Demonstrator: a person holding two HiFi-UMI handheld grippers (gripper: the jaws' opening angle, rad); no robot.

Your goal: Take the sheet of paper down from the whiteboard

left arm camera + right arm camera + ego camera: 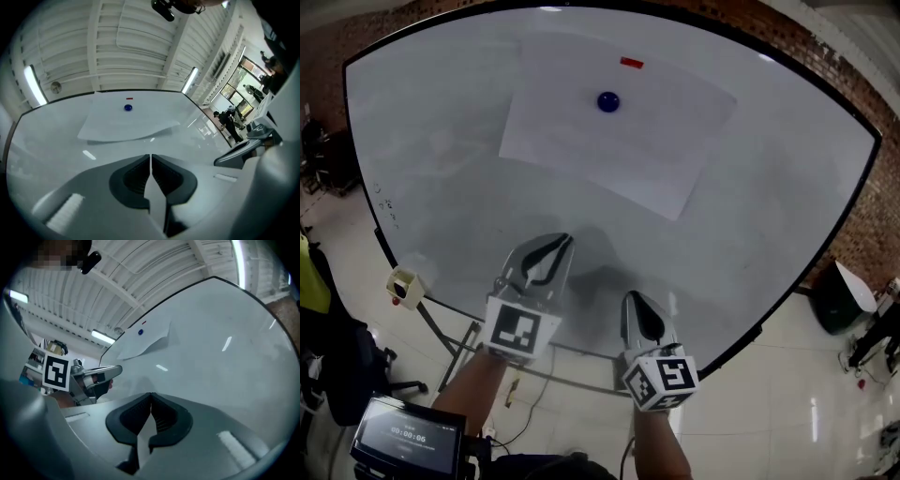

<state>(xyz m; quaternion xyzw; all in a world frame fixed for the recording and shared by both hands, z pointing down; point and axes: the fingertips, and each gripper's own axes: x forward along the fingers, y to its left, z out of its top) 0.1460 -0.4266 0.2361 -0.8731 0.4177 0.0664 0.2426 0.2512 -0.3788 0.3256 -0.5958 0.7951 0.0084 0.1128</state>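
A white sheet of paper point(619, 141) hangs tilted on the whiteboard point(431, 141), pinned by a round blue magnet point(608, 101). A small red magnet point(631, 63) sits near the sheet's top edge. My left gripper point(561, 242) is shut and empty, below the sheet and apart from it. My right gripper point(636, 300) is shut and empty too, lower and to the right. In the left gripper view the paper point(126, 125) and blue magnet point(128, 108) lie ahead of the closed jaws point(150, 157). The right gripper view shows the paper point(140, 348) far off beyond its jaws point(151, 394).
A small beige holder point(405, 286) hangs at the board's lower left edge. A tablet screen point(408, 439) sits at the bottom left, a dark bin point(844, 295) on the floor at right. Brick wall point(872, 216) stands behind the board. People point(229, 123) stand far right.
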